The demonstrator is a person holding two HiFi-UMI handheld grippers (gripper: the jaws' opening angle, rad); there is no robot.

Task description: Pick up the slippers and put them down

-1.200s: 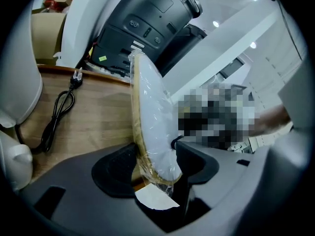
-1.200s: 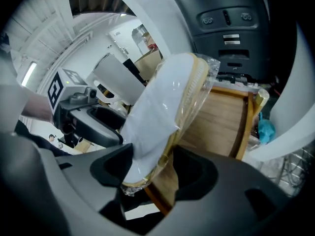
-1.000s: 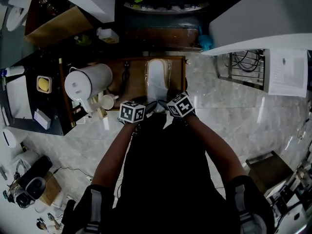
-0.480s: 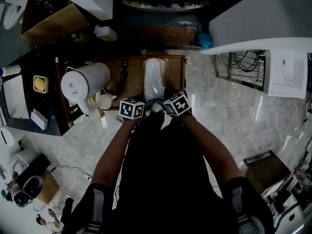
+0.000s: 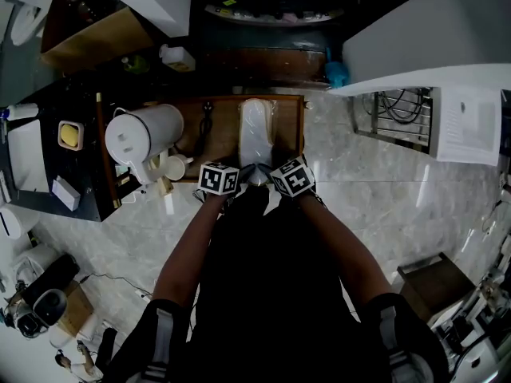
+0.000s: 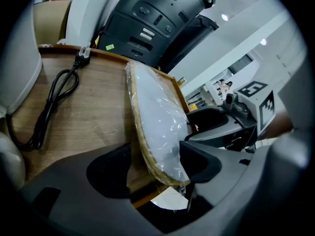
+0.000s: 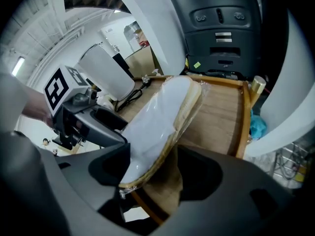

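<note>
A pair of pale slippers (image 5: 257, 132) wrapped in clear plastic lies lengthwise on a brown wooden tray (image 5: 289, 126). Both grippers meet at the pair's near end. In the left gripper view the slippers (image 6: 157, 122) stand on edge between the jaws of my left gripper (image 6: 155, 168). They lean by the right jaw, with a gap to the left jaw. In the right gripper view the slippers (image 7: 162, 112) rest by the left jaw of my right gripper (image 7: 155, 173), clear of the right jaw. The jaws of both grippers have just been opening and now stand open around the heel end.
A white jug (image 5: 144, 134) and small cups (image 5: 172, 166) stand left of the tray. A black cable (image 6: 54, 102) lies coiled on the wood. A dark machine (image 6: 157, 18) rises behind the tray, a white unit (image 5: 423, 30) and a metal rack (image 5: 399, 110) to the right.
The two marker cubes have drawn slightly closer together at the slippers' near end. The slippers lie at the same place on the tray.
</note>
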